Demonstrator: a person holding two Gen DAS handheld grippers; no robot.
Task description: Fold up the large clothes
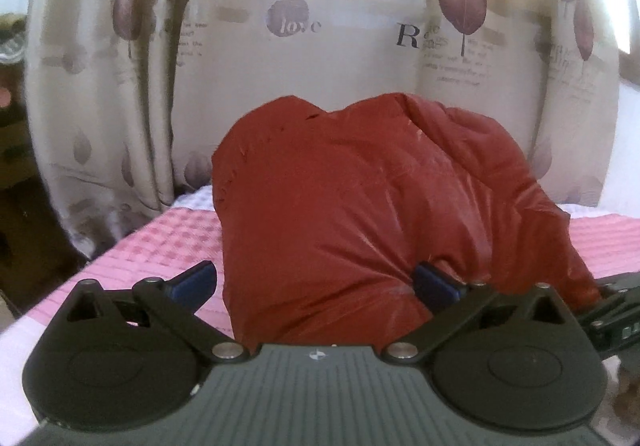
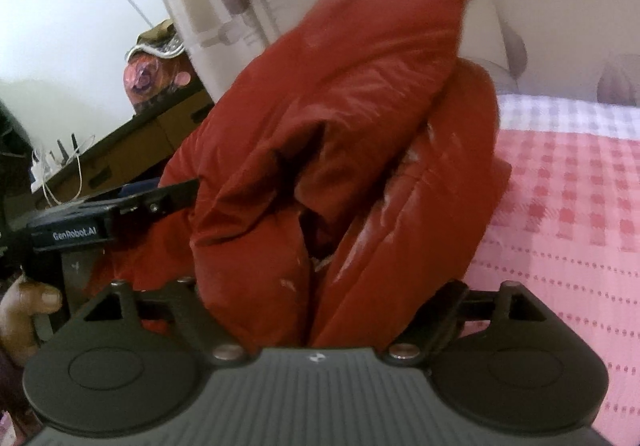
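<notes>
Red puffy jacket (image 1: 360, 214) sits bunched mid-fold between both wide-spread grippers, left gripper (image 1: 316, 282) and right gripper (image 2: 320, 302); next, press it flat on the bed (image 2: 568, 206).

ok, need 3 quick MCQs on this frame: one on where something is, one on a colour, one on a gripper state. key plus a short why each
1. What lies directly under the red jacket?
A. a bare wooden floor
B. a pink checked bedspread
C. a metal rack

2. What colour are the pads on the left gripper's fingers?
A. blue
B. yellow
C. white

3. How do the left gripper's jaws stand?
A. pressed together on nothing
B. spread wide, with jacket fabric bulging between them
C. out of view

Key:
1 B, pink checks show on both sides of the jacket in both wrist views.
2 A, both pads in the left wrist view are dark blue.
3 B, the fingers sit far apart, the right-hand one pressed into the fabric. The right gripper's fingertips are buried in the jacket, so its state cannot be read.
</notes>
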